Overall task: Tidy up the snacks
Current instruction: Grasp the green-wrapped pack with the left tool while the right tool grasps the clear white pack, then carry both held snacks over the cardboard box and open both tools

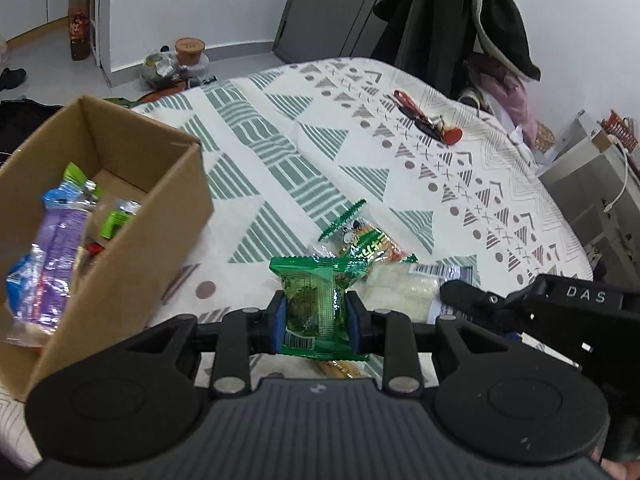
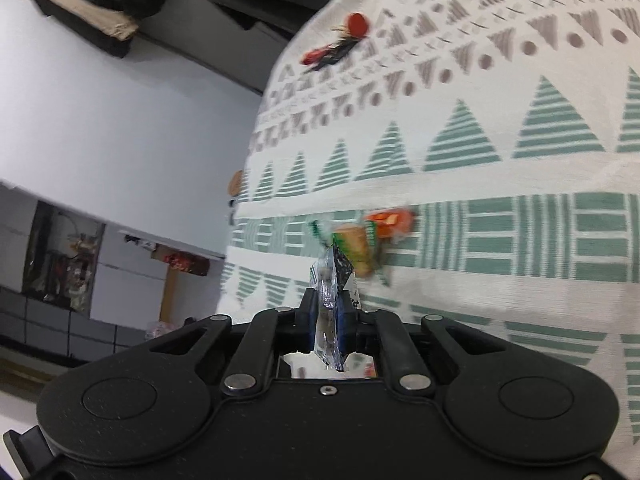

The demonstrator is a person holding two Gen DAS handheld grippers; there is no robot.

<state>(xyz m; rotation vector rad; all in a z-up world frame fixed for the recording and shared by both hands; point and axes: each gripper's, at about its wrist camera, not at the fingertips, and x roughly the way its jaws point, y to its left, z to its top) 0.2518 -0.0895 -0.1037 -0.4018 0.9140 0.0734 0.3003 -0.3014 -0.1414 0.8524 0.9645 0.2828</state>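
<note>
Fingers point(image 1: 280, 316) of left gripper point(image 1: 316, 320), low centre of the left wrist frame, clamped from both sides on green snack packet point(image 1: 316, 308), blue pads pressed into its wrapper, packet raised off the patterned bedspread point(image 1: 280, 136). Right gripper point(image 2: 330, 320), low centre of the right wrist frame, shut edge-on upon clear packet point(image 2: 332, 300) with a dark printed face, thin foil squeezed between nearly closed jaws. Right gripper also showing at lower right of the left wrist frame, beside a pale packet with a barcode point(image 1: 404, 284), probably the same one it holds, though not certain.

Just beyond the green packet, orange-and-green snack packet point(image 1: 360, 244) lying loose on the bedspread, not yet gathered; another piece with a similar wrapper peeking out below the green packet at the frame's lower middle. Cardboard box point(image 1: 132, 216) at left of the left wrist frame, open, holding several packets already, purple one point(image 1: 56, 248) and lime green one point(image 1: 116, 220) among them.

Judged stage: well under way, some snacks boxed, two in grip and not yet dropped in, at least one left on the bed.

Farther off, upper right of the left wrist frame, red and black objects point(image 1: 428, 118) on the bedspread, too small to identify. Box's near corner and floor cut off by the frame and its own walls; full count inside not readable. Right wrist frame tilted and blurred, wrapper print unreadable
</note>
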